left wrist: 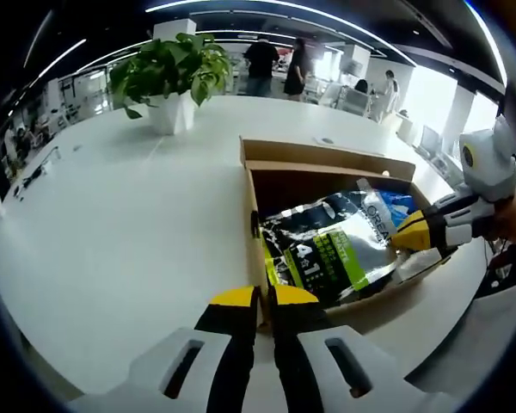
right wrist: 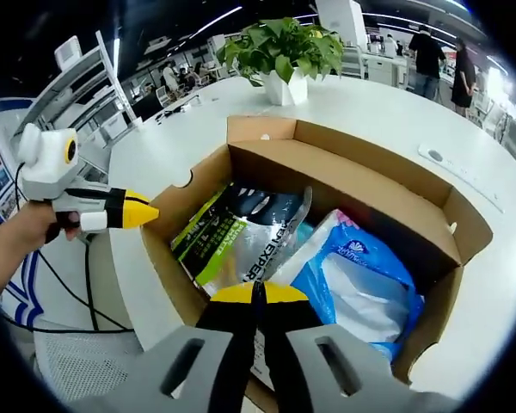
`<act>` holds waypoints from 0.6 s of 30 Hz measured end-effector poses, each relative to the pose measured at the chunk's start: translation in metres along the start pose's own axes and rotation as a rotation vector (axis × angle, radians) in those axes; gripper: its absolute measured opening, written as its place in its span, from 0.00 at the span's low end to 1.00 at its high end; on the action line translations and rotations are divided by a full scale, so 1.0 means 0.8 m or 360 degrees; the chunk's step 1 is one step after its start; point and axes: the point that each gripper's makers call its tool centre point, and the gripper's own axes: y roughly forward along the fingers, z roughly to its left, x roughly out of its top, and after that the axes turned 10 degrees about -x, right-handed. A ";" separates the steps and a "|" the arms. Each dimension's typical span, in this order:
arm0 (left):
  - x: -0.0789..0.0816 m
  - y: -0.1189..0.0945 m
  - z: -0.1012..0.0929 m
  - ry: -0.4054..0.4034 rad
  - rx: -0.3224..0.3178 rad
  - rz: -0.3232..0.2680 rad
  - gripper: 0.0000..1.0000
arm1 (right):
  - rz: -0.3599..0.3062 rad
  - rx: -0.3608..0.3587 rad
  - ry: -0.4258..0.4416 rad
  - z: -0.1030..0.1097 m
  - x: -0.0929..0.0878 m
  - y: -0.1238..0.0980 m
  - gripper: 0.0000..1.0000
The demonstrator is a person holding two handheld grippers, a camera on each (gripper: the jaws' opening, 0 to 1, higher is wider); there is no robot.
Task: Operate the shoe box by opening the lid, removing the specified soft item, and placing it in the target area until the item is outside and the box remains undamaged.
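An open brown cardboard shoe box (left wrist: 327,160) (right wrist: 344,181) rests on the white table, its lid flap folded back. Inside lie a silver-and-green soft pouch (left wrist: 327,249) (right wrist: 232,228) and a blue-and-white soft pack (right wrist: 361,275) (left wrist: 397,203). My right gripper (right wrist: 254,294) (left wrist: 411,232) is over the box's edge, shut on the silver pouch's edge. My left gripper (left wrist: 265,298) (right wrist: 142,212) is shut with nothing in it, just outside the box wall on the opposite side. A hand holds each gripper.
A potted green plant (left wrist: 174,77) (right wrist: 285,52) stands on the round white table (left wrist: 112,232) beyond the box. The table edge runs close to the box's near side. A mesh chair (right wrist: 77,370) and cables are below. People (left wrist: 261,64) stand far behind.
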 end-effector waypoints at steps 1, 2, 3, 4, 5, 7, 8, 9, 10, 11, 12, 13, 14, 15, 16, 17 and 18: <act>0.000 0.000 0.000 0.0002 0.0000 0.0002 0.03 | -0.0008 -0.0003 -0.0003 -0.001 0.001 -0.001 0.00; 0.000 0.000 0.000 0.0007 0.0000 0.0005 0.03 | -0.0015 -0.0011 -0.0001 -0.004 0.002 -0.004 0.00; 0.000 0.000 0.000 0.0009 0.0001 0.0007 0.03 | -0.0019 -0.0018 0.0001 -0.007 0.003 -0.006 0.00; 0.000 0.000 0.000 0.0012 0.0001 0.0009 0.03 | -0.0020 -0.0020 0.0010 -0.009 0.003 -0.007 0.00; 0.000 0.000 -0.001 0.0016 0.0001 0.0012 0.03 | -0.0008 -0.0028 0.0022 -0.012 0.002 -0.008 0.00; 0.000 0.000 -0.001 0.0018 0.0001 0.0017 0.03 | -0.0011 -0.0036 0.0026 -0.016 0.003 -0.011 0.00; 0.000 0.000 -0.001 0.0023 0.0001 0.0020 0.03 | -0.0017 -0.0046 0.0020 -0.019 0.003 -0.013 0.00; 0.000 0.000 -0.001 0.0032 0.0003 0.0023 0.03 | -0.0022 -0.0053 0.0016 -0.021 0.004 -0.015 0.00; 0.000 0.000 -0.001 0.0035 0.0004 0.0024 0.04 | -0.0029 -0.0059 0.0020 -0.024 0.005 -0.016 0.00; 0.000 0.000 -0.001 0.0044 0.0004 0.0029 0.04 | -0.0033 -0.0063 0.0028 -0.026 0.006 -0.017 0.00; 0.000 0.000 -0.001 0.0053 0.0003 0.0033 0.04 | -0.0038 -0.0068 0.0036 -0.028 0.006 -0.019 0.00; 0.000 0.000 -0.001 0.0056 0.0002 0.0039 0.04 | -0.0042 -0.0072 0.0040 -0.030 0.006 -0.020 0.00; 0.001 0.000 -0.001 0.0058 0.0000 0.0044 0.04 | -0.0044 -0.0074 0.0041 -0.031 0.006 -0.021 0.00; 0.001 0.000 -0.002 0.0062 -0.0001 0.0049 0.04 | -0.0049 -0.0079 0.0043 -0.033 0.005 -0.022 0.00; 0.001 0.000 -0.002 0.0073 -0.0001 0.0058 0.04 | -0.0053 -0.0083 0.0046 -0.035 0.005 -0.023 0.00; 0.001 0.000 -0.002 0.0084 0.0000 0.0063 0.04 | -0.0057 -0.0087 0.0050 -0.037 0.005 -0.024 0.00; 0.002 0.000 -0.003 0.0112 0.0001 0.0065 0.04 | -0.0060 -0.0089 0.0054 -0.038 0.005 -0.025 0.00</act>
